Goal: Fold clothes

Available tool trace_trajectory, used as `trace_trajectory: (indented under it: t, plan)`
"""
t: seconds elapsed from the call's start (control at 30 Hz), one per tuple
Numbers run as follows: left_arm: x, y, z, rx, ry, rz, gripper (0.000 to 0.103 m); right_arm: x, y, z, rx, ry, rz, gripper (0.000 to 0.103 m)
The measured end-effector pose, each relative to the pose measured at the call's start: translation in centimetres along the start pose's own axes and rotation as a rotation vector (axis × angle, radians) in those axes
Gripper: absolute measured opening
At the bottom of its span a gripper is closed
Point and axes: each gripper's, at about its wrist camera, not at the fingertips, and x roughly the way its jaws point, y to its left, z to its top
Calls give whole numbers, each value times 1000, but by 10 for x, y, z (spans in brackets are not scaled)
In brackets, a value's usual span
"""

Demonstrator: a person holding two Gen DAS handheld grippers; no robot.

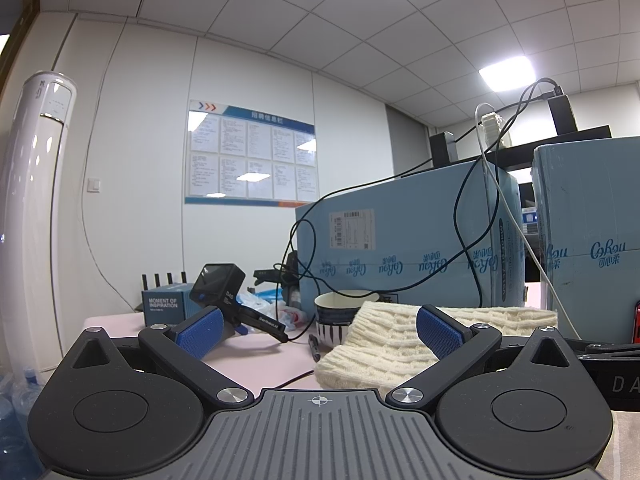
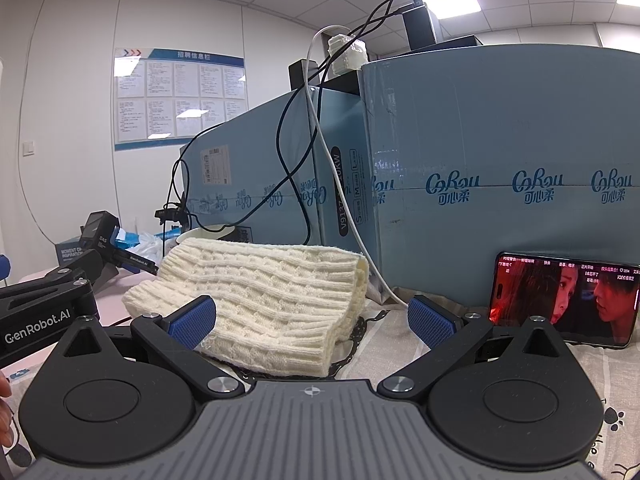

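While both grippers stand with jaws spread and nothing held: left gripper (image 1: 320,330), right gripper (image 2: 313,318) | count: one knit sweater (image 2: 264,300), two blue cartons (image 2: 500,168), one bowl (image 1: 340,308), one phone (image 2: 564,300) | sweater: cream, cable-ribbed, folded thick, lying on the table (image 1: 256,364) before the cartons, just beside the bowl

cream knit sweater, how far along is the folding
Done: the cream knit sweater already lies folded into a compact layered bundle in front of the blue cartons. In hand: nothing; the left tool and right tool are both open and empty. Left: no other unfolded clothes show.
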Motion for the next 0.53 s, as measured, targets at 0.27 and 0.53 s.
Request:
trace_trajectory:
  t: [0.27,0.53]
  plan:
    - [-1,1,0,-3,2,-3,103,0,0,0,0,1,0,103]
    - [0,2,0,-6,7,-5,103,0,0,0,1,2,-1,103]
